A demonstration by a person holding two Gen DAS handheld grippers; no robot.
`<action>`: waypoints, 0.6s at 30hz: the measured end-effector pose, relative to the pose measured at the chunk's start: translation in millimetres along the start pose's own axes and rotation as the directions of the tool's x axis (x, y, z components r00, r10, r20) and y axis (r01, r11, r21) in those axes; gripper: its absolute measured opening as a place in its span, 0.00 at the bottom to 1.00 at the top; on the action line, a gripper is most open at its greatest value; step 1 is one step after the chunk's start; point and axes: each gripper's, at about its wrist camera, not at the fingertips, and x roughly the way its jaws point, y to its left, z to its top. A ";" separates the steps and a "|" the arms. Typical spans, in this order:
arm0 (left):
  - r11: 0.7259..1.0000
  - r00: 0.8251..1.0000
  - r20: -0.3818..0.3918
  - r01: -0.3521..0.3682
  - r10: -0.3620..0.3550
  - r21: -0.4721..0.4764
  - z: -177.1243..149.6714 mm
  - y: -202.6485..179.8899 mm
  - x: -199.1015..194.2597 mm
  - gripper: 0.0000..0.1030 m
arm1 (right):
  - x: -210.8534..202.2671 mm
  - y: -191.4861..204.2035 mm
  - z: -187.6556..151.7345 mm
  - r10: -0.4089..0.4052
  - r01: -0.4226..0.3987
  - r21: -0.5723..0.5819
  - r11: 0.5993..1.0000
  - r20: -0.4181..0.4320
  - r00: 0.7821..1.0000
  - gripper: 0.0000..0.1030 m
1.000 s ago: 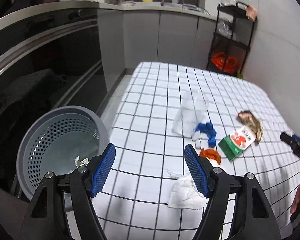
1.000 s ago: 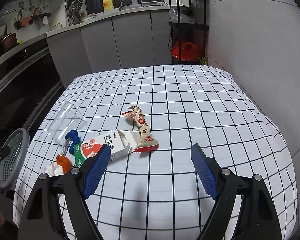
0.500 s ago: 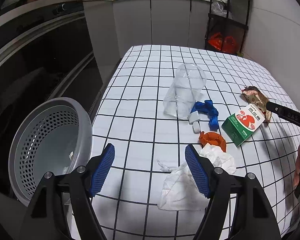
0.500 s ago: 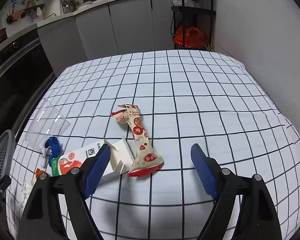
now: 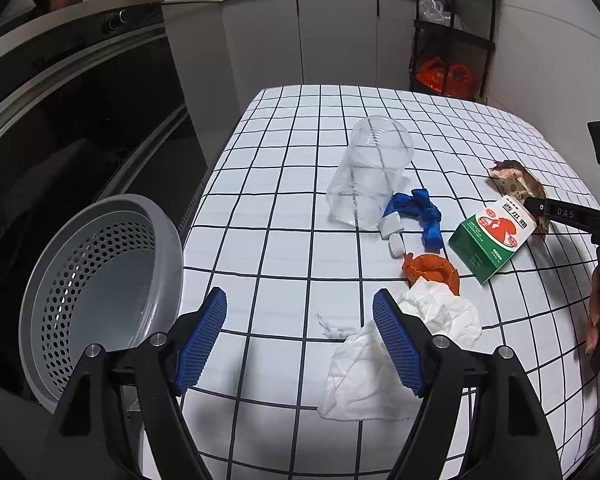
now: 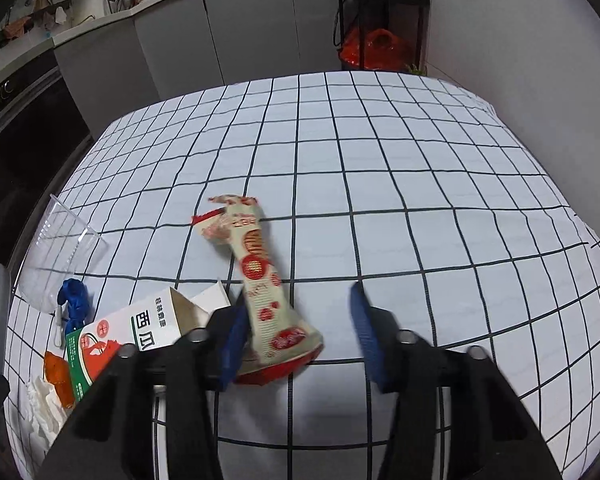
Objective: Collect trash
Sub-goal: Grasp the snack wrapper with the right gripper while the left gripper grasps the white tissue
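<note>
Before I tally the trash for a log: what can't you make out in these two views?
- Basket floor: left wrist view, near wall and left gripper hide it.
- Snack wrapper lower end: right wrist view, blurred, behind right gripper; contact unclear.
- Carton small print: too small.
- Tissue: partly behind the finger.

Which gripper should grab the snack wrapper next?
Right. The right gripper is open, with the snack wrapper's lower end already between its fingers. The left gripper, also open, sits over by the crumpled tissue and the gray basket, with the wrapper far across the table.
</note>
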 end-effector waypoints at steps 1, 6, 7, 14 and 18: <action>1.000 1.000 0.001 0.003 -0.003 0.002 -0.2 -0.4 0.0 0.73 | -1.0 1.8 -0.9 -0.009 0.009 -0.007 1.000 0.004 1.000 0.24; 1.000 1.000 0.013 0.021 -0.021 0.015 -1.4 -2.5 -5.0 0.75 | -21.3 1.4 -4.6 -0.007 0.006 0.010 1.000 0.056 0.998 0.22; 0.999 1.000 0.016 0.026 -0.026 0.019 -1.9 -3.4 -6.4 0.76 | -25.7 0.2 -4.9 -0.006 0.005 0.014 1.000 0.064 0.998 0.22; 0.996 0.998 0.023 0.063 -0.064 0.055 -9.7 -14.9 -11.9 0.80 | -62.4 4.1 -16.7 0.033 -0.036 0.033 0.999 0.088 0.996 0.22; 0.993 0.996 0.005 0.084 -0.085 0.079 -14.6 -26.4 -8.6 0.82 | -84.2 11.9 -26.3 0.049 -0.051 0.020 0.998 0.108 0.993 0.22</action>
